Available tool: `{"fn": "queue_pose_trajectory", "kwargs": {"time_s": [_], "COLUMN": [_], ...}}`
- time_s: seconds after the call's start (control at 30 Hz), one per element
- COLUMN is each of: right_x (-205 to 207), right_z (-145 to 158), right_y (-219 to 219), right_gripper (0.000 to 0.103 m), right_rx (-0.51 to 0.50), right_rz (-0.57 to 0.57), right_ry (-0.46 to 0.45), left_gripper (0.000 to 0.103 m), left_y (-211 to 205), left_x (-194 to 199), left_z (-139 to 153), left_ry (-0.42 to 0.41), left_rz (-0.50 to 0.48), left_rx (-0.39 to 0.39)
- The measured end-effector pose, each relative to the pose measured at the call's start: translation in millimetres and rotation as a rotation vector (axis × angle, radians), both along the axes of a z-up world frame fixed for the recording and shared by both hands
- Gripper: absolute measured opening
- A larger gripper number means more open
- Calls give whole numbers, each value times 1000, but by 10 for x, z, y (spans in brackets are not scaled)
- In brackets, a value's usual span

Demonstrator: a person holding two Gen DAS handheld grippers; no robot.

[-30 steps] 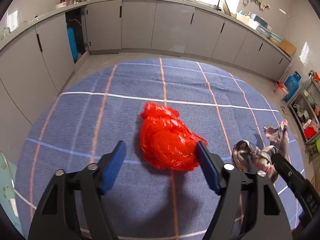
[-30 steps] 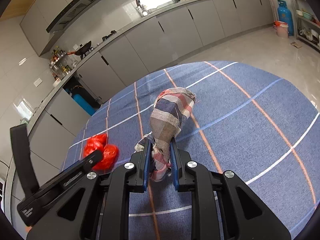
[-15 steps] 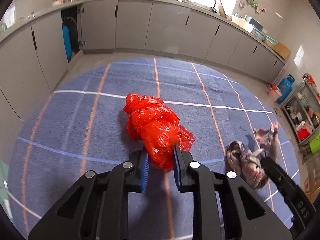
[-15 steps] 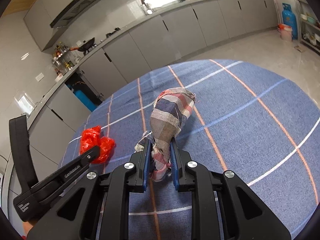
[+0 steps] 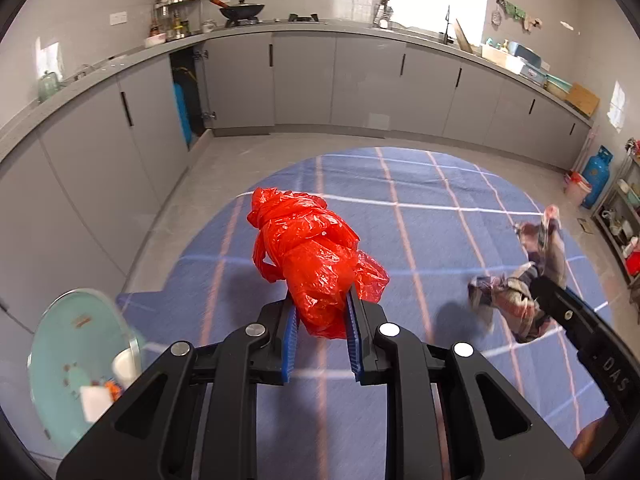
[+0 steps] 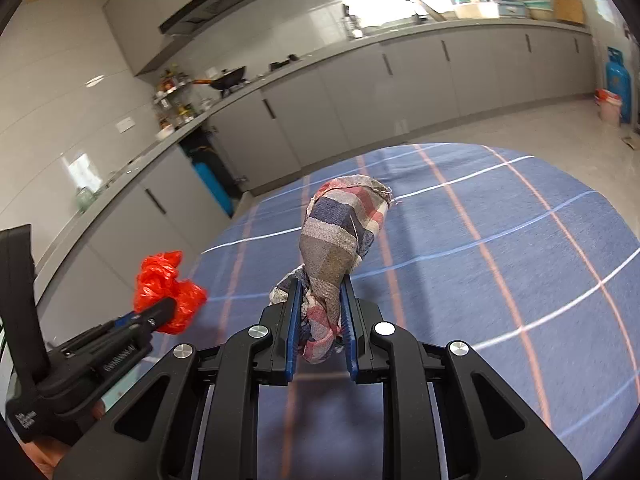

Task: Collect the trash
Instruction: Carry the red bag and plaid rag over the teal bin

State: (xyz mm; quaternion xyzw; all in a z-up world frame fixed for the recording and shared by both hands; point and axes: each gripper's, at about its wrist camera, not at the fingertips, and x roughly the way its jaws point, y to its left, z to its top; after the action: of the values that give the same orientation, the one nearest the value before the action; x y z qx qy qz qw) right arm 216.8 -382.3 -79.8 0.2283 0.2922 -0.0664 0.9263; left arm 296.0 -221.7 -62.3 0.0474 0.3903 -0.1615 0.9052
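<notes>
Left wrist view: the left hand-held gripper (image 5: 322,322) is clamping down on the red plastic bag (image 5: 312,256), pads squeezing its lower end so the rest is bunching up above the jaws. It's crinkly, glossy and knotted into a lump, hanging clear over the blue rug (image 5: 440,208). Pinching a thick fold looks like the way to keep thin film from slipping. A pale green bin (image 5: 60,360) is sitting at lower left with a few scraps inside, probably where this is heading.

Right wrist view: the right hand-held gripper (image 6: 320,324) is closed on the plaid cloth (image 6: 340,240), gripping its twisted bottom while the top is standing up in a soft cone. It's faded, frayed at 1 edge, also off the rug. So 2 pieces are being carried together.
</notes>
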Motion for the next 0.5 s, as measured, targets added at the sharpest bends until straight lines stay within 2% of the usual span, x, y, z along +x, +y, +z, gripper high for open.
{"fn": "queue_pose_trajectory", "kwargs": {"time_s": [0.5], "right_x": [-220], "right_z": [178], "right_y": [977], "right_gripper": [19], "right_rx": [-3], "right_rz": [161], "right_ry": [-5], "left_gripper": [21], "left_y": [1117], "left_x": [-520], "left_z": [14], "left_ry": [-6], "left_rz": [124], "left_rx": [-17]}}
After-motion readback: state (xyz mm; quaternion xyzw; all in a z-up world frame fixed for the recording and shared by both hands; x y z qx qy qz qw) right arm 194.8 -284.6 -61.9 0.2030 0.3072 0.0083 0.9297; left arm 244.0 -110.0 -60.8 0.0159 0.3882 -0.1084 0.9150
